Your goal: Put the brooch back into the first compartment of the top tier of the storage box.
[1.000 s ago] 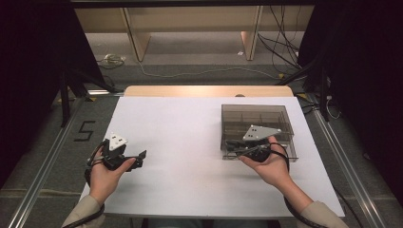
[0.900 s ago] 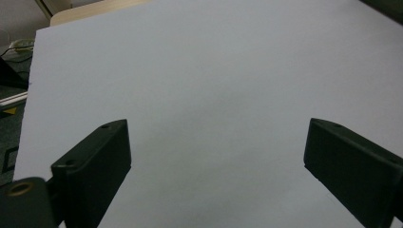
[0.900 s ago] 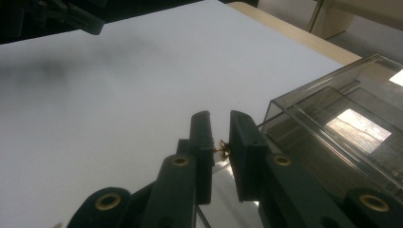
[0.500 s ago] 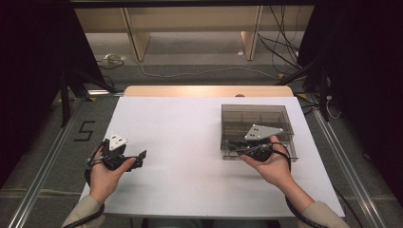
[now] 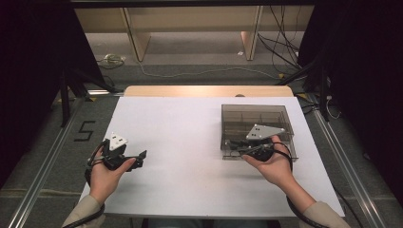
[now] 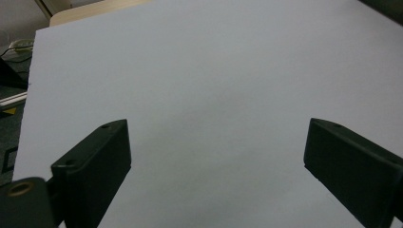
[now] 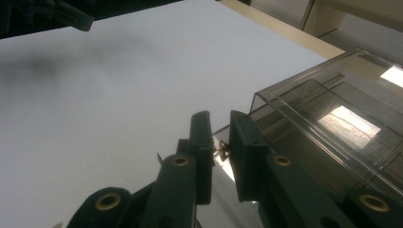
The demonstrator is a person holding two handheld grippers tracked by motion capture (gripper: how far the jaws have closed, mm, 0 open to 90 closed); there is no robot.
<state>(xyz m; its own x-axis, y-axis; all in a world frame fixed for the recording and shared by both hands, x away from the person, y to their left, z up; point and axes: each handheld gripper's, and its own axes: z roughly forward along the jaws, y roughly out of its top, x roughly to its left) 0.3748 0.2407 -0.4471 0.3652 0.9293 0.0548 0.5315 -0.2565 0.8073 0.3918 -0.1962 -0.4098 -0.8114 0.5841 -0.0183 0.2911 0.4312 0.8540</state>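
Smoky clear plastic compartment box (image 5: 256,124) sits on the right of your white rectangular tabletop (image 5: 190,142). Your right gripper (image 7: 219,142) is at its near wall, jaws narrow on something small and dark I cannot identify. Your left gripper (image 6: 216,156) gapes wide over bare table.

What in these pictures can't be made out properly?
- In the right gripper view, something small and dark sits between the right gripper jaws at the wall of the clear box; too small to identify, and whether the pads press on it is unclear.
- In the high view, the hand and grey plate cover the near part of that box, and its contents blur behind the smoky plastic.
- In the left gripper view, the left gripper is cut off by the bottom edge.
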